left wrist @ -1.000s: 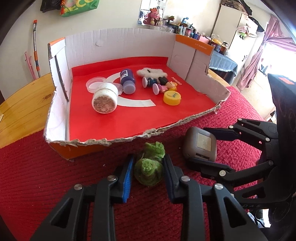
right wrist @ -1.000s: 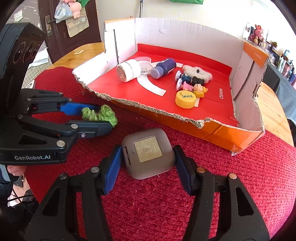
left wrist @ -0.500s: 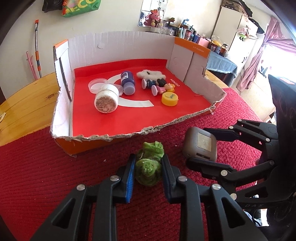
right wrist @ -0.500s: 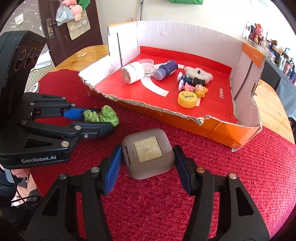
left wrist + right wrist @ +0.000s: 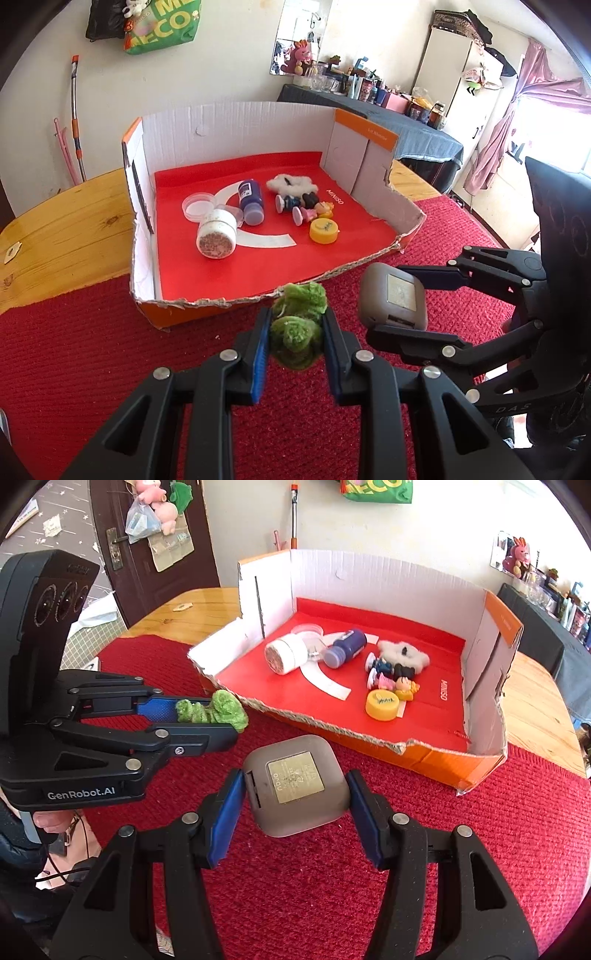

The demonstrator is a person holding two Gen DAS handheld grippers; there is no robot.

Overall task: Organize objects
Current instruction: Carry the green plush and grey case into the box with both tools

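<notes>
Holding a green fuzzy toy (image 5: pixel 295 334) pinched in the left gripper (image 5: pixel 295 354) and a grey case (image 5: pixel 295 784) clamped in the right gripper (image 5: pixel 295 812), both just short of the cardboard box's (image 5: pixel 332 723) torn front edge, straight ahead.

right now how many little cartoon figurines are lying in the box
2, side by side near the middle of the cardboard box: a blue figurine beside the white fluffy thing, and a pink figurine behind the yellow cap. None seem hidden.

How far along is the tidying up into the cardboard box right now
Done: a jar, blue bottle, figurines and yellow cap lie in the box. In hand: left gripper holds the green toy, right gripper the grey case. Left: placing both inside.
</notes>
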